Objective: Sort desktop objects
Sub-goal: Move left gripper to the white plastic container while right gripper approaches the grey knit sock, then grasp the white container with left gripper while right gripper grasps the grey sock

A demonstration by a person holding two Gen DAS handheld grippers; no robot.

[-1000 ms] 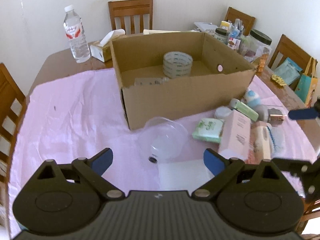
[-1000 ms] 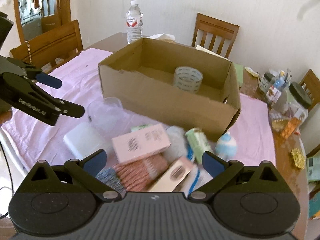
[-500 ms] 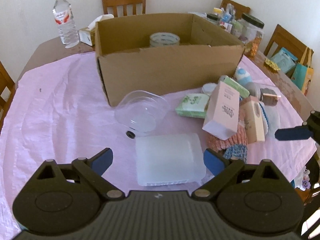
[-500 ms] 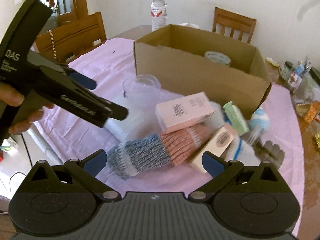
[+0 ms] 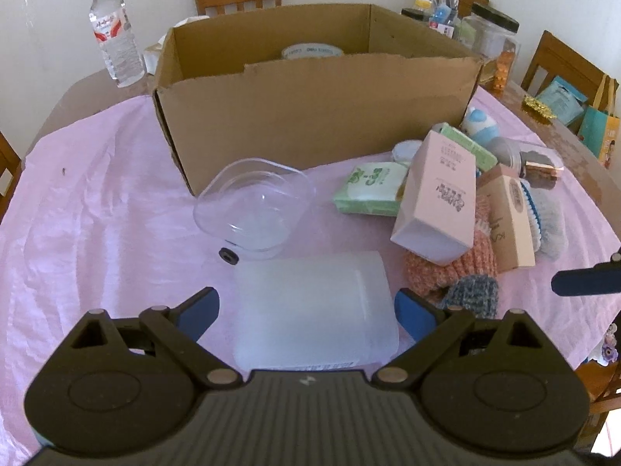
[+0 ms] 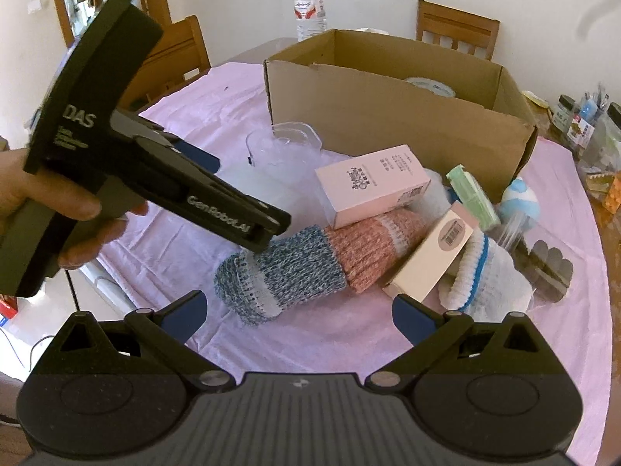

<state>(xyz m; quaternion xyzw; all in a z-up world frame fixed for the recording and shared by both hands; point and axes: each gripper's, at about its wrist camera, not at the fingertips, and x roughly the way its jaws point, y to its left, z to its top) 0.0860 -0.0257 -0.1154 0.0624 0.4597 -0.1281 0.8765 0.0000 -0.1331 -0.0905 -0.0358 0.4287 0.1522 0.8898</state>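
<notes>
A translucent white plastic box (image 5: 314,303) lies flat on the pink cloth (image 5: 97,213). My left gripper (image 5: 306,308) is open and straddles the box, a blue pad close to each side. In the right wrist view a hand holds the left gripper (image 6: 236,194) over the same box (image 6: 268,186). My right gripper (image 6: 299,312) is open with nothing between its fingers, just short of a blue and pink knitted sleeve (image 6: 302,268). One right finger (image 5: 586,279) shows at the left view's edge. The brown cardboard box (image 5: 310,116) holds a tape roll (image 5: 312,51).
A clear plastic bowl (image 5: 252,209) sits before the cardboard box. Piled to the right are a pink carton (image 5: 438,202), a green tissue pack (image 5: 372,190), a beige box (image 5: 512,225) and a blue-white ball (image 5: 479,124). A water bottle (image 5: 116,42), jars (image 5: 493,39) and chairs stand behind.
Both grippers have come down and nearer the table. The translucent box now lies between the left fingers. The knitted sleeve sits closer before the right gripper.
</notes>
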